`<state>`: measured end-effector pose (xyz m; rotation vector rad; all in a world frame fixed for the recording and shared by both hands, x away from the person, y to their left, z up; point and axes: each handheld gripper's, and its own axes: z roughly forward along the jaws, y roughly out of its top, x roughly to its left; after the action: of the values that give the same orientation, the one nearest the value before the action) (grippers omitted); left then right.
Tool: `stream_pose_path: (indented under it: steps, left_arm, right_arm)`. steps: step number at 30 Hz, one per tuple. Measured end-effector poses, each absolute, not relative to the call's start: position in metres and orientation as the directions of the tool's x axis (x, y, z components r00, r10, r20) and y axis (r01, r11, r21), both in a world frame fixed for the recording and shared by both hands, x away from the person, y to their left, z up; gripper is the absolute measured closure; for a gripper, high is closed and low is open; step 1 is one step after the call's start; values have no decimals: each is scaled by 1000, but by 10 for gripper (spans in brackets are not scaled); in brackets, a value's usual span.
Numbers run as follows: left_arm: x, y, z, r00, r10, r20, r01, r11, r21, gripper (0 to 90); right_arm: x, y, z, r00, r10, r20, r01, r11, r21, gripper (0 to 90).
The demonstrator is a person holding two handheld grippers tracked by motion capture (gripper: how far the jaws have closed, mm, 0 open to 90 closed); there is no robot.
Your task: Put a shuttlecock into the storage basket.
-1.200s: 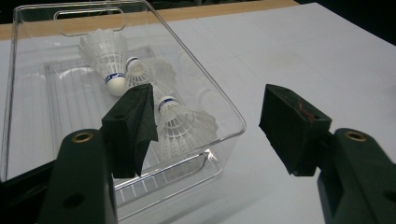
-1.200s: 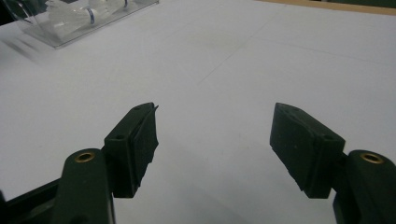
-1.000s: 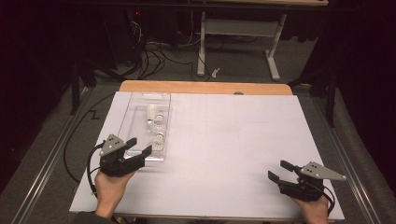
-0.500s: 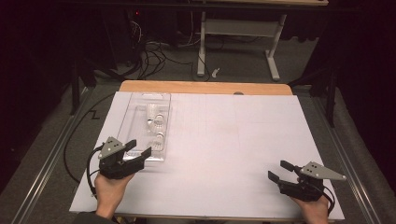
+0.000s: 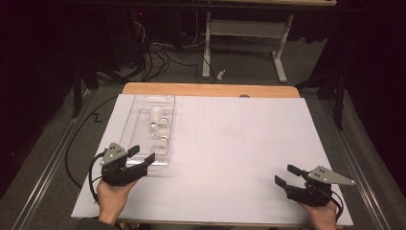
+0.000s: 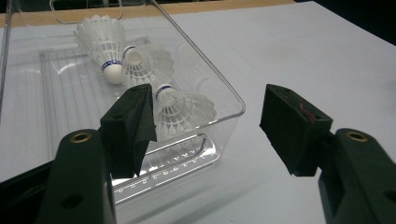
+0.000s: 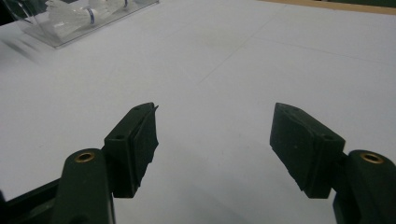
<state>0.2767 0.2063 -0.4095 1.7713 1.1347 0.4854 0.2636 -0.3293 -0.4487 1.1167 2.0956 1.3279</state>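
A clear plastic tray (image 5: 140,125) lies on the left side of the white table sheet, with three white shuttlecocks in it. In the left gripper view one shuttlecock (image 6: 100,39) lies far back, a second (image 6: 145,64) beside it, and a third (image 6: 183,110) close to the near wall of the tray (image 6: 205,63). My left gripper (image 5: 142,154) is open at the tray's near right corner, and that corner sits between the jaws of this gripper (image 6: 210,119). My right gripper (image 5: 286,175) rests open near the front right edge, with only bare sheet between the jaws of this gripper (image 7: 215,135).
The white sheet (image 5: 239,143) covers most of the wooden table, with a strip of wood (image 5: 210,89) showing at the far edge. Beyond the table are cables (image 5: 158,52) on the floor and a white table frame (image 5: 244,28). The tray (image 7: 56,41) appears far off in the right gripper view.
My left gripper has slipped back slightly toward the front edge of the table. The right gripper and the shuttlecocks have stayed put.
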Motion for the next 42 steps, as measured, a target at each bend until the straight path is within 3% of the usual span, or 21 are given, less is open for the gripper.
stream_pose_path:
  steps: [42]
  left_arm:
    - [270,207,-431,495,851,-173,487,-107,867,334]
  right_arm:
    - [263,-329,-449,-592,803,68,405,223,887,323]
